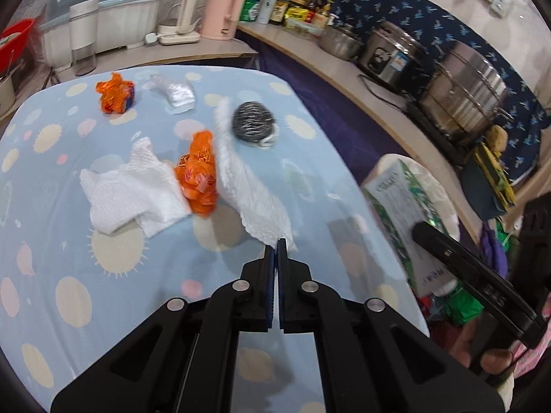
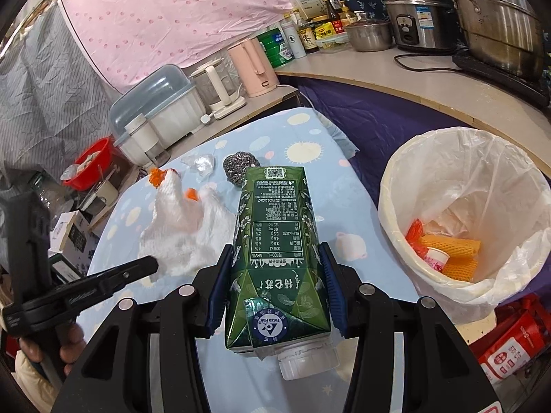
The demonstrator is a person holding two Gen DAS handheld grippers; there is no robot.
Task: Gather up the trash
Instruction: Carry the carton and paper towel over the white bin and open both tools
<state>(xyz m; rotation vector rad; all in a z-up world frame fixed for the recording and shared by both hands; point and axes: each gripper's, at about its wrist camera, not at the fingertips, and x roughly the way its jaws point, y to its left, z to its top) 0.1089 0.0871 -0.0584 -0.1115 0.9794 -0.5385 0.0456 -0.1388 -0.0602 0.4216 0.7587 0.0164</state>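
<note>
My left gripper (image 1: 276,246) is shut on the corner of a white paper towel (image 1: 248,186), which stretches away from the fingertips across the blue dotted tablecloth (image 1: 86,241). A second paper towel (image 1: 131,189) and a crumpled orange wrapper (image 1: 199,179) lie beside it. Further back are another orange wrapper (image 1: 115,93), a silver foil wrapper (image 1: 175,91) and a steel wool scrubber (image 1: 253,122). My right gripper (image 2: 275,251) is shut on a green drink carton (image 2: 275,227), cap end toward the camera, held above the table left of the bag-lined bin (image 2: 396,186). The left gripper (image 2: 148,263) shows at the towel (image 2: 186,227).
The bin holds orange netting (image 2: 454,251) and a small cup (image 2: 435,258). A counter (image 2: 430,82) with pots, a rice cooker (image 2: 413,24) and bottles runs behind. A kettle (image 1: 182,10), pink jug (image 1: 224,10) and dish rack (image 1: 103,17) stand past the table's far edge. A red pack (image 2: 509,347) lies by the bin.
</note>
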